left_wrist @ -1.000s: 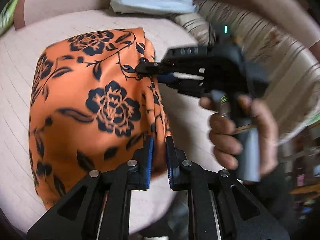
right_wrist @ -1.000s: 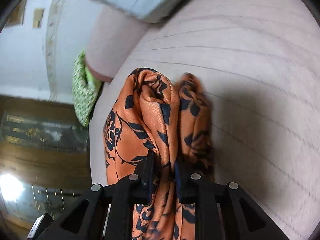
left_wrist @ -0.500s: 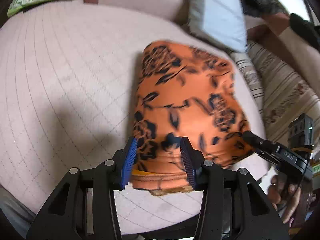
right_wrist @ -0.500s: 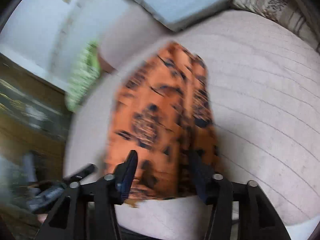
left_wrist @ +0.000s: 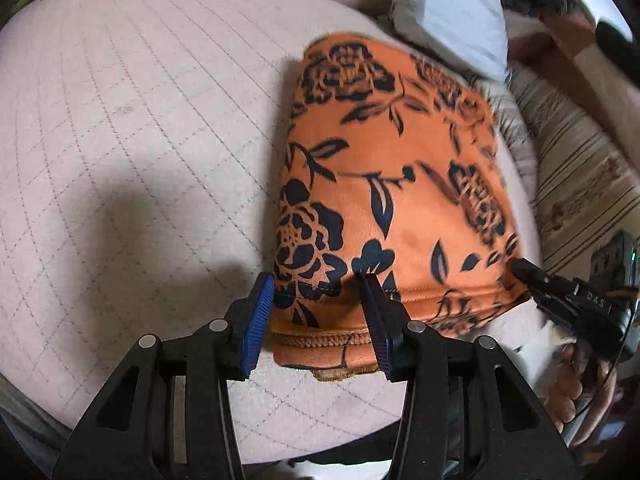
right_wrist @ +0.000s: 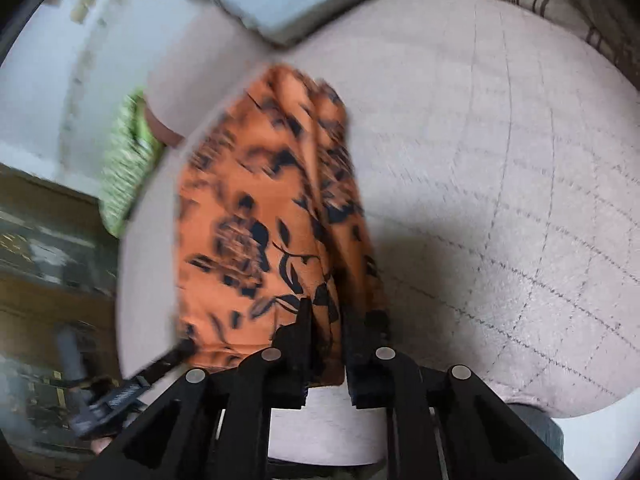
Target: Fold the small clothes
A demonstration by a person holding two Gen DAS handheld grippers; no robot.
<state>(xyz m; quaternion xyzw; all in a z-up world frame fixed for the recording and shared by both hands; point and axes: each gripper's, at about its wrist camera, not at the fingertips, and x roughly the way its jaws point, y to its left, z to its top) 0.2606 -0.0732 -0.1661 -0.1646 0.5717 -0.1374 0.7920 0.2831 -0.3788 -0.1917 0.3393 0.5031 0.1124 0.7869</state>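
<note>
Lying folded in a rough rectangle on the quilted pink bed, the soft orange cloth w/ black floral print has the left hand-held gripper spread wide over its hem & the right hand-held gripper pinching its edge.

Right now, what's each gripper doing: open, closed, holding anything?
Left gripper: open, fingers straddling the near edge of the orange floral cloth, not clamping it.
Right gripper: nearly closed on the cloth's near edge; firm pinch cannot be told, view blurred.
</note>
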